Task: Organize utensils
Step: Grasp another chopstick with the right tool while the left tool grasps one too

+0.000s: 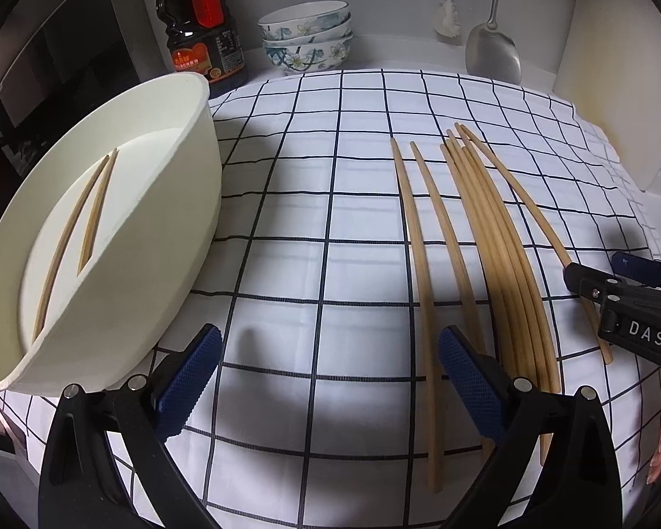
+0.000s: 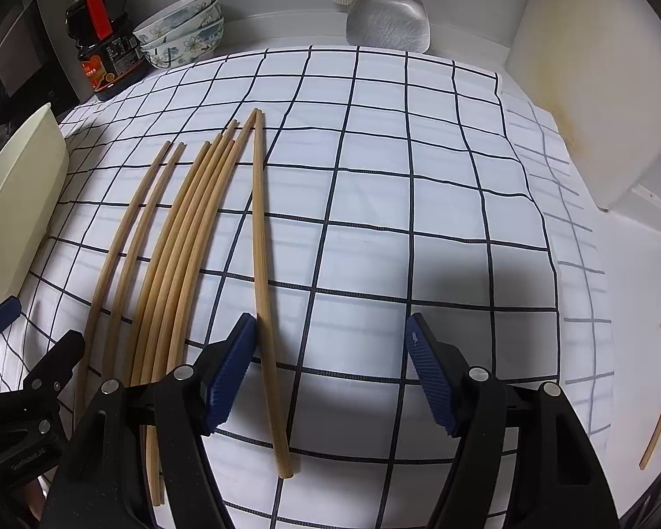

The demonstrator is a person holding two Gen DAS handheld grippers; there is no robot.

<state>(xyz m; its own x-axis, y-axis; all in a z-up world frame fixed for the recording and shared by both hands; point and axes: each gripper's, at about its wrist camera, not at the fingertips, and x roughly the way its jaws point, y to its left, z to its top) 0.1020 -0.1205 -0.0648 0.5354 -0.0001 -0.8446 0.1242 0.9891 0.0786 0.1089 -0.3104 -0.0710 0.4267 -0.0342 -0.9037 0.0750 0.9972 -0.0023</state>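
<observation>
That rightmost chopstick (image 2: 262, 291) lies on the checked cloth (image 2: 418, 220) with its long axis running away from you, its near end just inside the left pad of your right tongs (image 2: 330, 370), which stand spread and empty around it. Your left tongs (image 1: 330, 388) hang spread and empty too, between the other loose chopsticks (image 1: 498, 255) and the white tub (image 1: 163, 220). That tub already holds two chopsticks (image 1: 77, 238).

Checked cloth (image 1: 330, 229) under chopsticks (image 1: 498, 238), tub (image 1: 145, 238)
</observation>
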